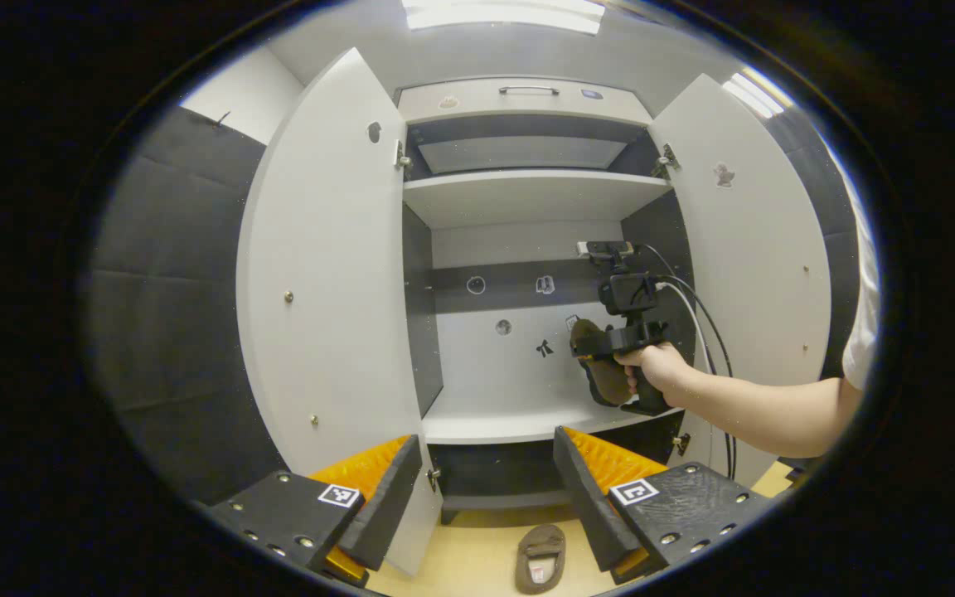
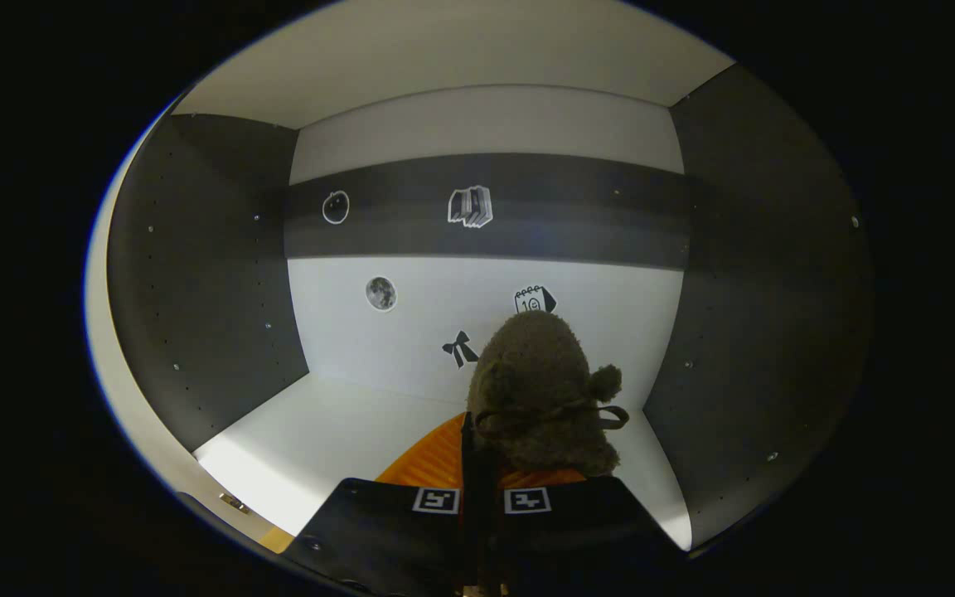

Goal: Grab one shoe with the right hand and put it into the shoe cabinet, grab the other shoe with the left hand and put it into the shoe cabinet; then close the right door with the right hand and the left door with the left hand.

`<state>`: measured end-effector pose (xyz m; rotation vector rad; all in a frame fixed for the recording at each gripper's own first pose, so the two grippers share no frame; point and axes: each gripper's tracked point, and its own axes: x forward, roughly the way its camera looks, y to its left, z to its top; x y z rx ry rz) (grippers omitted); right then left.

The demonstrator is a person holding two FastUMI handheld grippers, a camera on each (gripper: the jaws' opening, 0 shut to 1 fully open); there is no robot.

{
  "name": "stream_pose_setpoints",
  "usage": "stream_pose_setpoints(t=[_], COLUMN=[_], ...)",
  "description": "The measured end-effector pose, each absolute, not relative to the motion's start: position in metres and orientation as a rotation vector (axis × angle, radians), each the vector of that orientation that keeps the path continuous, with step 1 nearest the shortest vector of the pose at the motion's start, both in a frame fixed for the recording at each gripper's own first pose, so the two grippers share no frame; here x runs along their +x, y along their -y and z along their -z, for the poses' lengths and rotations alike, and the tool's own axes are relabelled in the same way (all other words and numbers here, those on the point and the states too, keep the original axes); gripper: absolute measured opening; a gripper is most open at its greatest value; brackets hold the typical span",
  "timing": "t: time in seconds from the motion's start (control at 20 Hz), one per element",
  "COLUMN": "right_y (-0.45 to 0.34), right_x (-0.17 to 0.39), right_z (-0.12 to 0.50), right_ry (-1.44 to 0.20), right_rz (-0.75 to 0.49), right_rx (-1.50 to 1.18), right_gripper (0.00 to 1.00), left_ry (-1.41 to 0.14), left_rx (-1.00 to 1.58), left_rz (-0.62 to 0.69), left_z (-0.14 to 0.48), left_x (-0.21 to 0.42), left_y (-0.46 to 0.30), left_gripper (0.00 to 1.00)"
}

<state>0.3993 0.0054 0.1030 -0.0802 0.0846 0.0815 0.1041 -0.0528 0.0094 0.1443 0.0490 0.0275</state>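
Observation:
A white shoe cabinet point(image 1: 527, 195) stands with both doors wide open. In the left gripper view a hand holds my right gripper point(image 1: 602, 348) inside the middle compartment at its right side, shut on a fuzzy brown slipper point(image 1: 602, 369) held above the shelf point(image 1: 494, 423). In the right gripper view that slipper point(image 2: 540, 390) sticks up between the closed orange fingers point(image 2: 436, 460), above the white shelf point(image 2: 320, 439). The other brown slipper point(image 1: 540, 557) lies on the wooden floor in front of the cabinet. My left gripper point(image 1: 482, 481) hovers open above it, nothing between its fingers.
The left door point(image 1: 328, 274) and right door point(image 1: 747, 265) swing outward on either side. A drawer with a handle point(image 1: 527, 89) tops the cabinet, with an upper shelf below it. Cables point(image 1: 705, 323) trail from the right gripper. Dark padded wall point(image 1: 171, 307) stands at left.

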Motion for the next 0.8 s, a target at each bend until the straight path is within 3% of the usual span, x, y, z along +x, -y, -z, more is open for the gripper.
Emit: stream_pose_setpoints(t=[0.05, 0.1, 0.15, 0.3, 0.45, 0.5, 0.65, 0.75, 0.8], right_y=[-0.004, -0.005, -0.008, -0.013, -0.019, -0.024, -0.034, -0.038, -0.039], right_x=[0.402, 0.405, 0.405, 0.407, 0.400, 0.395, 0.386, 0.378, 0.379], right_z=[-0.099, -0.096, -0.090, -0.072, -0.067, -0.069, -0.060, -0.044, -0.039], right_ry=[-0.095, -0.112, -0.139, -0.208, -0.231, -0.239, -0.349, -0.510, -0.550], right_rz=[-0.076, -0.079, -0.095, -0.120, -0.132, -0.142, -0.195, -0.240, -0.265], right_rx=[-0.079, -0.072, -0.055, -0.042, -0.055, -0.051, -0.055, -0.092, -0.115], right_gripper=[0.09, 0.09, 0.19, 0.22, 0.80, 0.87, 0.89, 0.89, 0.89], left_ry=[-0.055, -0.062, -0.070, -0.083, -0.085, -0.084, -0.084, -0.077, -0.071], left_rx=[0.135, 0.126, 0.117, 0.102, 0.101, 0.100, 0.084, 0.065, 0.058], left_rz=[-0.033, -0.042, -0.050, -0.070, -0.077, -0.077, -0.071, -0.061, -0.055], left_z=[-0.007, -0.005, -0.003, 0.000, 0.000, 0.001, 0.003, 0.003, 0.002], left_x=[0.099, 0.096, 0.094, 0.084, 0.072, 0.069, 0.063, 0.061, 0.061], left_y=[0.054, 0.055, 0.054, 0.052, 0.047, 0.044, 0.040, 0.040, 0.040], left_gripper=[1.00, 1.00, 1.00, 1.00, 1.00, 0.93, 0.93, 0.93, 1.00])
